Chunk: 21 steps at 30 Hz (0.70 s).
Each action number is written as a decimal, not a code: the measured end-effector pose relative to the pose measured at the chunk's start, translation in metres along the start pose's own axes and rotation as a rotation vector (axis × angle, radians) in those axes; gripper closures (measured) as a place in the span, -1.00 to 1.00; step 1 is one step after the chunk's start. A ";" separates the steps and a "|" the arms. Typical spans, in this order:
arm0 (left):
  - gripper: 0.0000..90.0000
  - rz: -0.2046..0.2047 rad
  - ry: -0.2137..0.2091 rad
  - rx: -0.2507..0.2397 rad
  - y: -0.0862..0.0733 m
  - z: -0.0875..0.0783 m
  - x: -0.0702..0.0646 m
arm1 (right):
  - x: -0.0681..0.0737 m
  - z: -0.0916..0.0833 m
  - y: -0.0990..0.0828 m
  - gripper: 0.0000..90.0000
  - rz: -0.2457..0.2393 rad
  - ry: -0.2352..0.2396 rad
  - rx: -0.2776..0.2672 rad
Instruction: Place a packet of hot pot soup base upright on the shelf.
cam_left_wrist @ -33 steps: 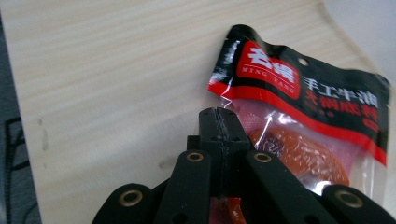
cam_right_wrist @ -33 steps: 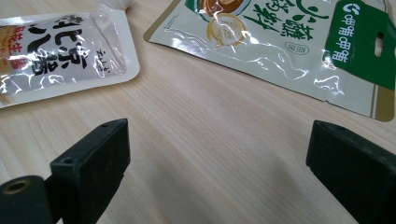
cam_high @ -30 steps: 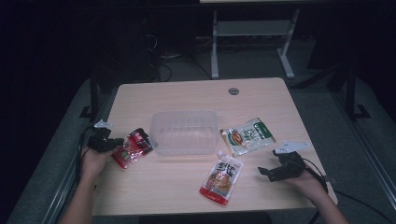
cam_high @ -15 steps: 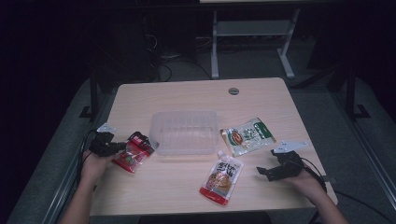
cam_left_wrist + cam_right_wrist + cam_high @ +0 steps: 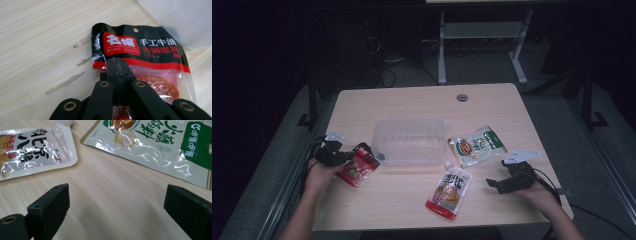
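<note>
My left gripper [image 5: 344, 159] [image 5: 117, 62] is shut on a red and black sauce packet [image 5: 358, 167] [image 5: 140, 47], with its jaws pinched together on the packet's edge. The packet hangs just above the table at the left, beside a clear plastic container [image 5: 409, 140] [image 5: 180, 20]. At the near right my right gripper [image 5: 497, 184] [image 5: 116, 205] is open and low over bare wood, with nothing between its jaws. Ahead of it lie a spouted pouch [image 5: 449, 189] [image 5: 32, 152] and a green and white pouch [image 5: 477, 145] [image 5: 150, 142].
The light wooden table [image 5: 422, 105] has a round cable hole [image 5: 462, 97] near its far edge. Cables trail off both grippers over the table's sides. Dark floor and a white desk frame [image 5: 482, 30] lie beyond the table.
The left hand has shifted a little with the red packet, which now sits slightly nearer the person. The right hand and both pouches have stayed put.
</note>
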<state>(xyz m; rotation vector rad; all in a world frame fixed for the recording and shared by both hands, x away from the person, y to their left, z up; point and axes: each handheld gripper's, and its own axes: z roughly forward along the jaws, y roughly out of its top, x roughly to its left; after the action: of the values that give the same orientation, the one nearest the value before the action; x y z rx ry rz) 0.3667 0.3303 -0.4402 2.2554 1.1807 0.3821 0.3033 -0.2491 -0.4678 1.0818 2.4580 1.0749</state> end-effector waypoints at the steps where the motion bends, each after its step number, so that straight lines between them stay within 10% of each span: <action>1: 1.00 -0.001 -0.014 0.010 0.000 -0.001 -0.002 | 0.000 0.000 0.000 -0.87 0.000 0.000 0.001; 21: 1.00 0.051 -0.088 0.021 0.004 -0.001 -0.036 | 0.000 0.000 0.000 -0.87 -0.007 0.002 0.002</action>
<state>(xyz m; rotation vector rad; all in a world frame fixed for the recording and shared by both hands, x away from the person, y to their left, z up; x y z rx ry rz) 0.3478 0.2992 -0.4364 2.3000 1.0885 0.2879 0.3032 -0.2492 -0.4674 1.0723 2.4631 1.0724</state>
